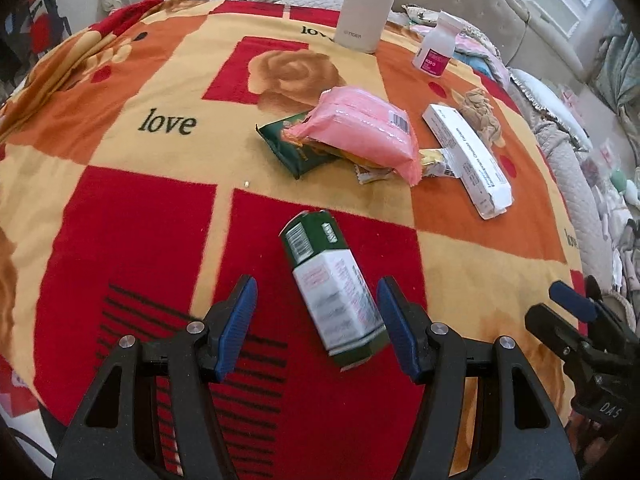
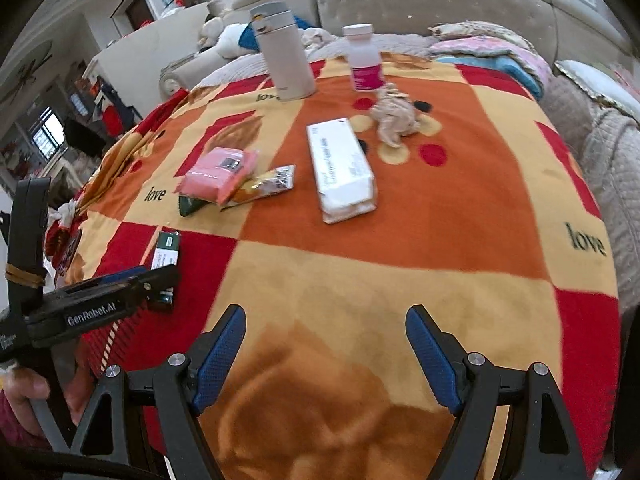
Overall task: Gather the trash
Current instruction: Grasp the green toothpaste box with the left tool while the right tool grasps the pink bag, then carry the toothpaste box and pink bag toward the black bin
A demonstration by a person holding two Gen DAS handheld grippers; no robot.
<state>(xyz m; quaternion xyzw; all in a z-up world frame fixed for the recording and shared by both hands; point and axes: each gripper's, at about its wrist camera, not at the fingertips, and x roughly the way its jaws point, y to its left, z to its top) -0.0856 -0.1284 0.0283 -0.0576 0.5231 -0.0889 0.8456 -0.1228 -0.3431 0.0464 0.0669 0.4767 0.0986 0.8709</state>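
A green and white carton (image 1: 332, 288) lies flat on the patterned blanket (image 1: 160, 208). My left gripper (image 1: 318, 282) is open astride the carton. Its right pad is close beside the carton's edge and its left pad stands well clear. Beyond the carton lies a heap: a pink packet (image 1: 360, 128) on top of a dark green wrapper (image 1: 292, 148) and a gold wrapper (image 1: 432, 160). My right gripper (image 2: 326, 312) is open over bare blanket (image 2: 360, 280), with nothing between its fingers. In the right wrist view my left gripper (image 2: 120, 284) partly hides the carton (image 2: 166, 252).
A long white box (image 2: 344, 168) and a crumpled tissue (image 2: 394, 118) lie farther back. A white pill bottle (image 2: 364, 60) and a beige flask (image 2: 284, 56) stand upright at the blanket's far edge. Sofas and cushions surround it. A hand (image 2: 24, 396) holds the left gripper's handle.
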